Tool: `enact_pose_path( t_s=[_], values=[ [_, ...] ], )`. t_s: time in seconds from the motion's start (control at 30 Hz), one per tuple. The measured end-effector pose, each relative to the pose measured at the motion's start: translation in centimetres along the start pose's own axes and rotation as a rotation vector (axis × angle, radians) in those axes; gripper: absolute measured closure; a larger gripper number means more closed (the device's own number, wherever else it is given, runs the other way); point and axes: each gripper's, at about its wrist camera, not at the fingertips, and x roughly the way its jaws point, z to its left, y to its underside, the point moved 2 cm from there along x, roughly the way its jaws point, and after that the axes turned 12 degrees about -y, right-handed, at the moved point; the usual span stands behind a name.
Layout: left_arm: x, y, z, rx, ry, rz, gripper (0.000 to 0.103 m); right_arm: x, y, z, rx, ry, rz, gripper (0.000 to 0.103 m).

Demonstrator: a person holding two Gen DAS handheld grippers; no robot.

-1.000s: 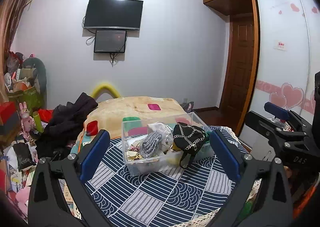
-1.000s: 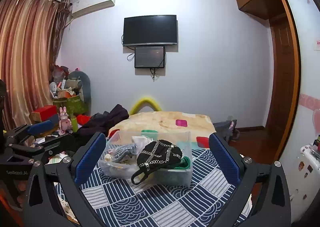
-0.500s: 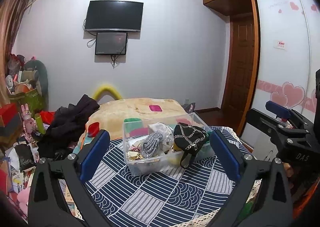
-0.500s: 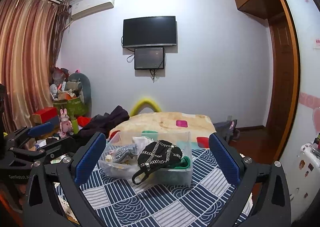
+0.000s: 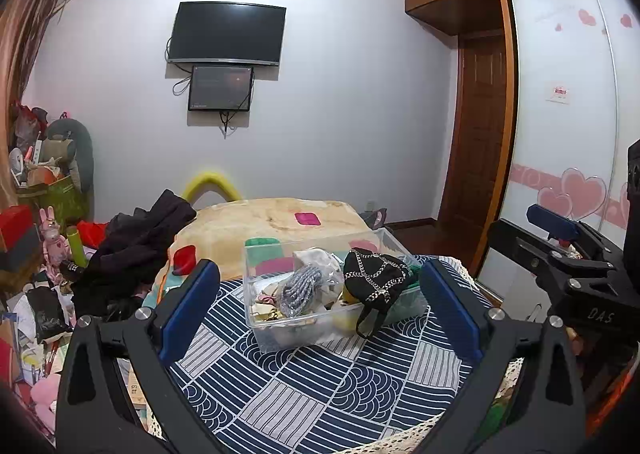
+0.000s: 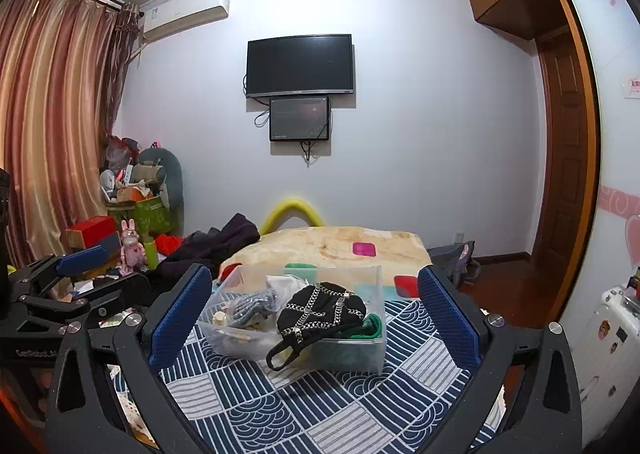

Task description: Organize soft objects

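Note:
A clear plastic box [image 5: 276,338] [image 6: 240,346] stands on a table with a navy patterned cloth [image 5: 320,394] [image 6: 280,406]. In it lie a black bag with silver chains [image 5: 374,280] [image 6: 320,310], draped over the front rim, a grey knitted item [image 5: 300,286] [image 6: 252,304], a white cloth [image 5: 320,260] and something green [image 6: 370,324]. My left gripper [image 5: 320,312] is open and empty, back from the box. My right gripper [image 6: 314,318] is open and empty, also short of the box. Each gripper shows at the side of the other's view.
Beyond the table is a bed with a beige blanket [image 5: 264,221] [image 6: 344,242] and dark clothes [image 5: 132,250] [image 6: 212,246]. Toys and boxes are piled at the left [image 5: 44,189] [image 6: 132,193]. A wardrobe [image 5: 560,133] and door stand at the right.
Both grippers have drifted slightly; the view has shifted a little. The box and its contents have not moved. Both grippers stay open.

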Motion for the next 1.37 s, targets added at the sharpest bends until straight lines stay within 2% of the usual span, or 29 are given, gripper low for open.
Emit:
enact_pose_path(
  t_s=[1.37],
  values=[
    [-0.62, 0.24, -0.88, 0.015, 0.006, -0.028, 0.002, -0.06, -0.29, 0.2, 0.003, 0.003, 0.001, 0.0]
  ],
)
